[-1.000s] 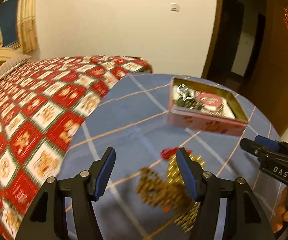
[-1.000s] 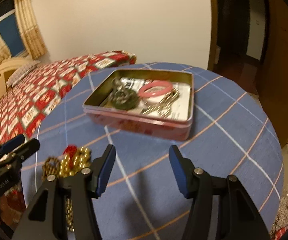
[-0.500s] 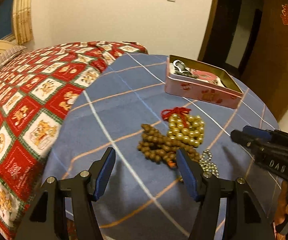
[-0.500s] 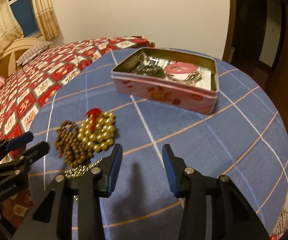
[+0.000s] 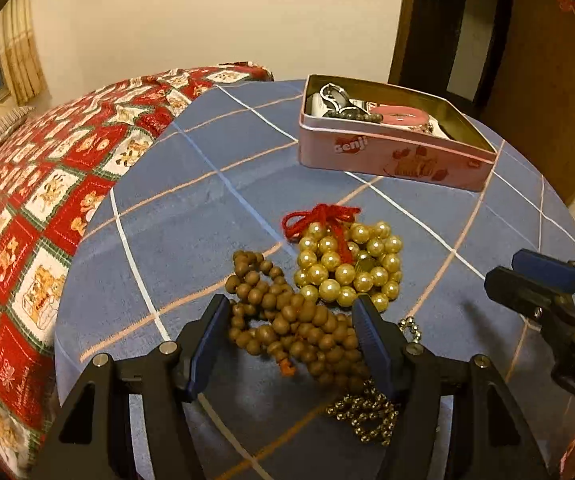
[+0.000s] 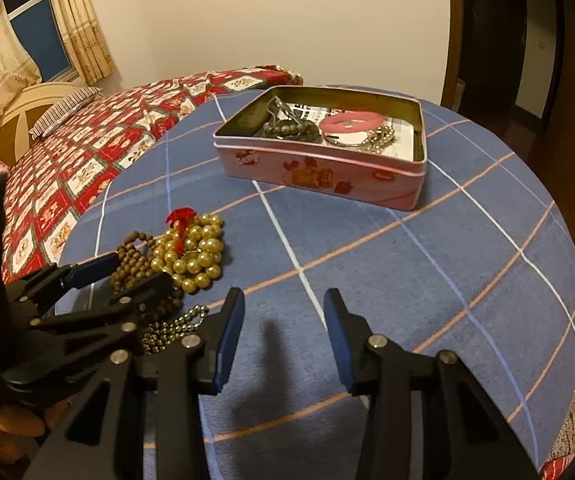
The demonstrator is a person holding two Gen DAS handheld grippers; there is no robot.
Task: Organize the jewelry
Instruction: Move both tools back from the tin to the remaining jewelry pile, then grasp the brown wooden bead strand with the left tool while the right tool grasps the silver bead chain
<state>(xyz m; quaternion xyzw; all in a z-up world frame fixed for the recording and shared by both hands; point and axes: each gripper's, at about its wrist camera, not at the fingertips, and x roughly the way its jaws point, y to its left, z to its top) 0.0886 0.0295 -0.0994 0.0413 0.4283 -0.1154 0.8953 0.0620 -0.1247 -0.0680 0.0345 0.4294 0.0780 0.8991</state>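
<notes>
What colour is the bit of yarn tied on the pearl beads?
Red yarn, tied in a bow on the golden pearl beads; clearest in the left wrist view.

Tablecloth [image 5: 191, 216]: blue, white and orange grid
Tin [image 5: 391, 156]: pink
Bangle [image 6: 351, 122]: pink
Bedspread [image 5: 27, 208]: red-white check

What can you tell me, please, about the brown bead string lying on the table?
The brown bead string is a long strand of small round beads, matte and wooden-looking, bunched in a loose heap rather than laid out. A small orange bit shows at its near edge. It lies on the blue checked tablecloth, touching the gold pearl beads on its far side, with a fine metal ball chain at its near end. The open left tongs straddle it; whether they touch it cannot be told.
</notes>
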